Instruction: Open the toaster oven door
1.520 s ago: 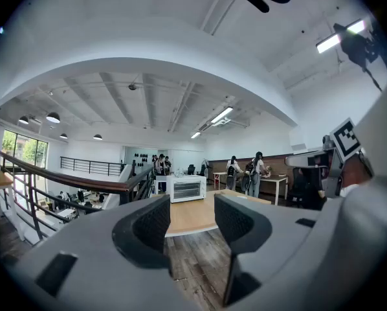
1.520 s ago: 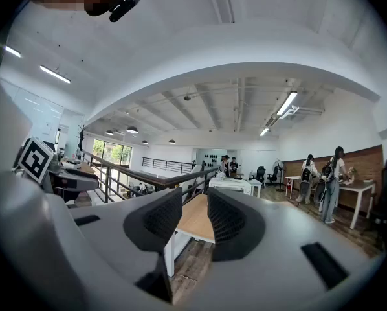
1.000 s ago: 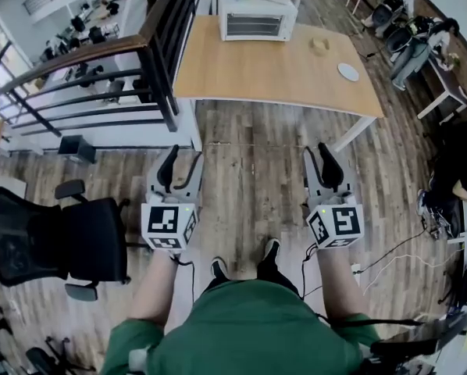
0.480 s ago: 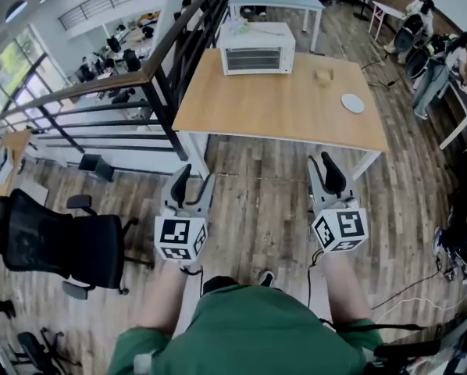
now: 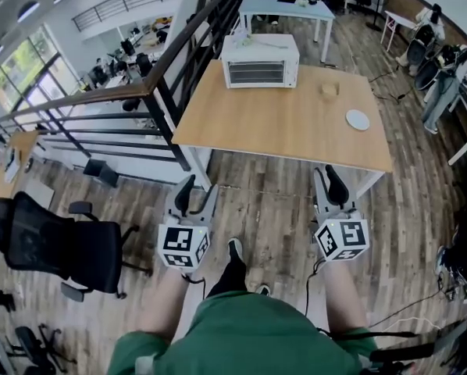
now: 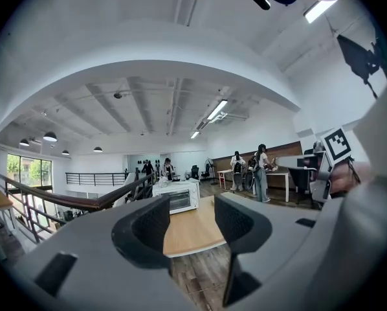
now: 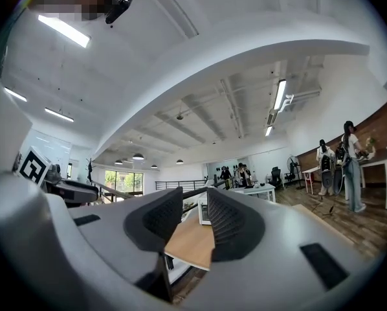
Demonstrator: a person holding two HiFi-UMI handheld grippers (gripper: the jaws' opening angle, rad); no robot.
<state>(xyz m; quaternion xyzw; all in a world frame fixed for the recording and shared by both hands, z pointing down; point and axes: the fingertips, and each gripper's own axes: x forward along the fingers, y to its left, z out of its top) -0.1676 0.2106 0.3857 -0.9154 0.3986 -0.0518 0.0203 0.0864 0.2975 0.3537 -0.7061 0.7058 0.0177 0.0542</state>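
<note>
I see the boxy white metal toaster oven (image 5: 260, 61) at upper centre on the wooden table (image 5: 280, 127), long axis left-right, door facing me. The left gripper (image 5: 201, 187) gapes empty; the right gripper (image 5: 327, 176), jaws just closing, holds nothing.

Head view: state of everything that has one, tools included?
toaster oven, door shut, at the far end of the table.
left tool, open, nothing between its jaws.
right tool, open, jaws have just been closing a little, nothing between them.
plate, empty, flat on the table.
office chair, unoccupied.
</note>
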